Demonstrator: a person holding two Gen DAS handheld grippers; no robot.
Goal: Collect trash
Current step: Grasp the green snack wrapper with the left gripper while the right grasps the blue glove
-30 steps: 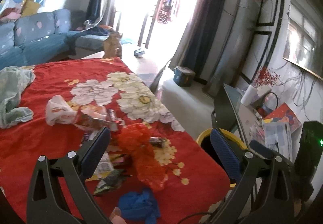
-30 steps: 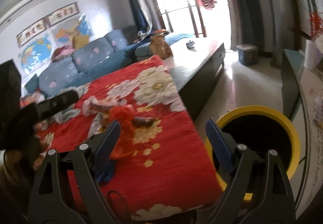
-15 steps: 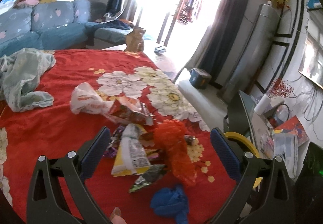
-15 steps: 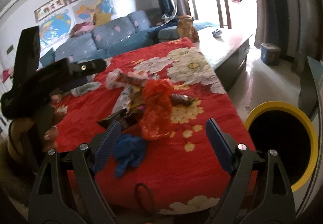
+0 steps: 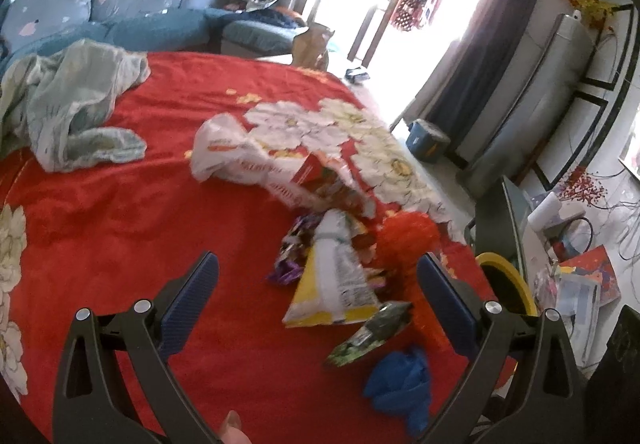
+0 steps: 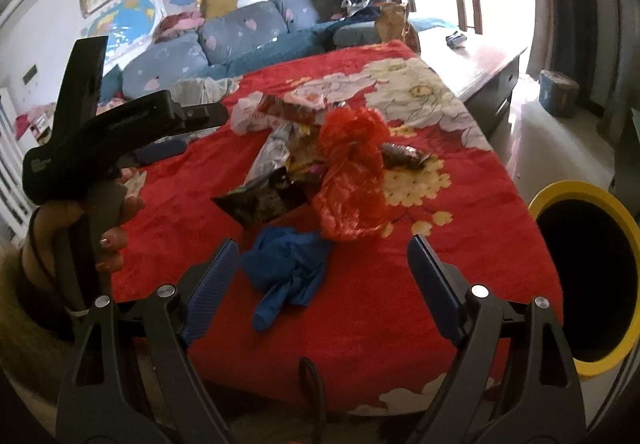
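My left gripper has its jaws spread wide with nothing between them, hanging above the red cloth. Framed between its fingers lies the trash heap: a yellow-and-white chip bag, a dark foil wrapper just beside it, and purple candy wrappers touching the bag's far side. My right gripper is also spread and empty, and a crumpled blue glove lies on the cloth just ahead of its fingers.

Further out, a red plastic bag stands bunched in the middle of the heap, with a white printed bag beyond it. A pale green cloth lies well apart, toward the sofa. The yellow-rimmed bin stands on the floor beside the table's right edge.

I judge all of this light and soft. The wrappers look slick and will crumple or slide, so I would pinch a folded edge or a bunched part, not a flat face. The glove should be limp; taking it at its thickest wad seems best. The red bag may trail and drag its neighbours, so its gathered neck is the place to grip.
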